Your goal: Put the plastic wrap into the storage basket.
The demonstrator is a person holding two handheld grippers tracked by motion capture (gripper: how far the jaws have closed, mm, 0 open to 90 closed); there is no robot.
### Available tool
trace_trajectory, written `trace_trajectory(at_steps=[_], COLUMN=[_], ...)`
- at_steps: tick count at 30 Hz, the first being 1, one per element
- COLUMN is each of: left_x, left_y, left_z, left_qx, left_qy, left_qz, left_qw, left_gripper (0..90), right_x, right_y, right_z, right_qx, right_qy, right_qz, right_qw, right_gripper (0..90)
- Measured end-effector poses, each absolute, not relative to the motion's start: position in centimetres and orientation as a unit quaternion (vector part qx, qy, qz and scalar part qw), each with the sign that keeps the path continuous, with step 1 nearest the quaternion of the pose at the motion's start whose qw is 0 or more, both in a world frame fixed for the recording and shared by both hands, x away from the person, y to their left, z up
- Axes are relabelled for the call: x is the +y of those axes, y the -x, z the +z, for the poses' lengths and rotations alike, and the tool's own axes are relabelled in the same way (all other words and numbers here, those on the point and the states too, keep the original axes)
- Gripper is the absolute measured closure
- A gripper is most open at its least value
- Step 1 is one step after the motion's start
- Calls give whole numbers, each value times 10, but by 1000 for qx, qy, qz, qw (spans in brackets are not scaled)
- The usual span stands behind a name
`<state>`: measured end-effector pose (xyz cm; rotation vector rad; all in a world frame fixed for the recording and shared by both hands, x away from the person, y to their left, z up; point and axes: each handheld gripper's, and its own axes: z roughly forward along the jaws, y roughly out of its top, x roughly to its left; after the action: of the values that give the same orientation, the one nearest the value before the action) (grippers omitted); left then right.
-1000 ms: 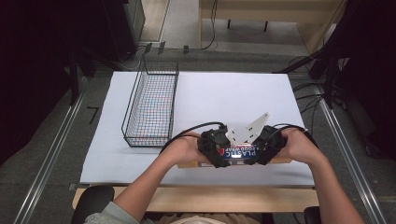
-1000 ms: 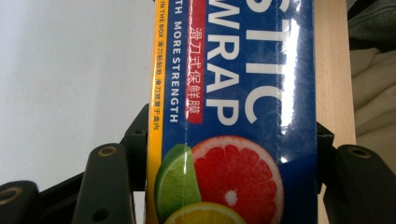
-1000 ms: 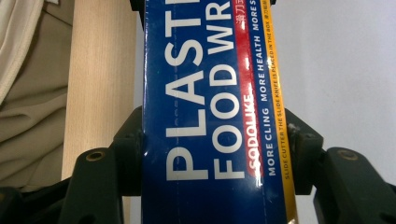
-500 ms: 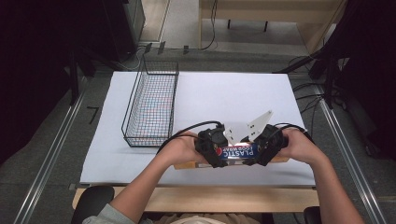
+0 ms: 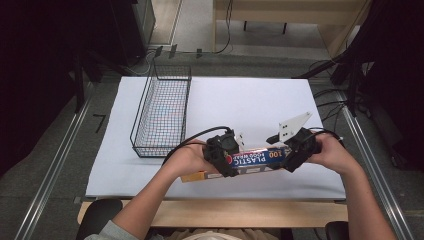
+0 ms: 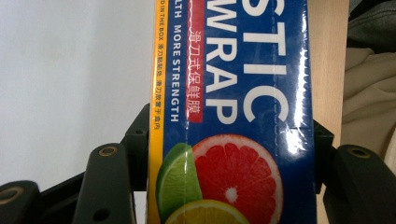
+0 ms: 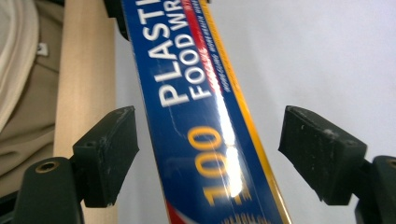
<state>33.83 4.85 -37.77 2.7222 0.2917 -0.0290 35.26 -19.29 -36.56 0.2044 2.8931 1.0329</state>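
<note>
A long blue and yellow plastic food wrap box [image 5: 255, 160] is held level just above the table's near edge. My left gripper [image 5: 227, 159] is shut on its left end; in the left gripper view both black jaws press the sides of the box [image 6: 233, 116]. My right gripper [image 5: 291, 159] is at the right end of the box. Its jaws have just been opening, and in the right gripper view the pads [image 7: 109, 154] stand clear on either side of the box [image 7: 205, 121], which still lies between them.
A black wire basket [image 5: 162, 112] stands on the white table cover [image 5: 240, 100] at the left, beyond my left hand. The wooden table edge [image 5: 215, 212] runs under the forearms. Metal rails border both sides.
The right gripper's jaws have let go of the box's right end and drawn slightly right and up. The left gripper keeps its hold and has barely moved.
</note>
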Motion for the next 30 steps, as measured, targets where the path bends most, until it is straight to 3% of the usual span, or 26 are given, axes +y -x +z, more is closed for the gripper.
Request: trace_trajectory(at_steps=[20, 30], left_x=[91, 115], left_y=[-339, -349], left_z=[-356, -340], left_qx=[180, 232], left_qy=[-963, -949], left_qz=[3, 17], left_qw=[200, 213], left_gripper=[403, 403], right_x=[-239, -233], right_y=[-356, -364], right_z=[-361, -387], right_qx=[918, 912], right_qy=[-131, -174], right_qz=[365, 359], right_qw=[81, 101], right_gripper=[196, 189])
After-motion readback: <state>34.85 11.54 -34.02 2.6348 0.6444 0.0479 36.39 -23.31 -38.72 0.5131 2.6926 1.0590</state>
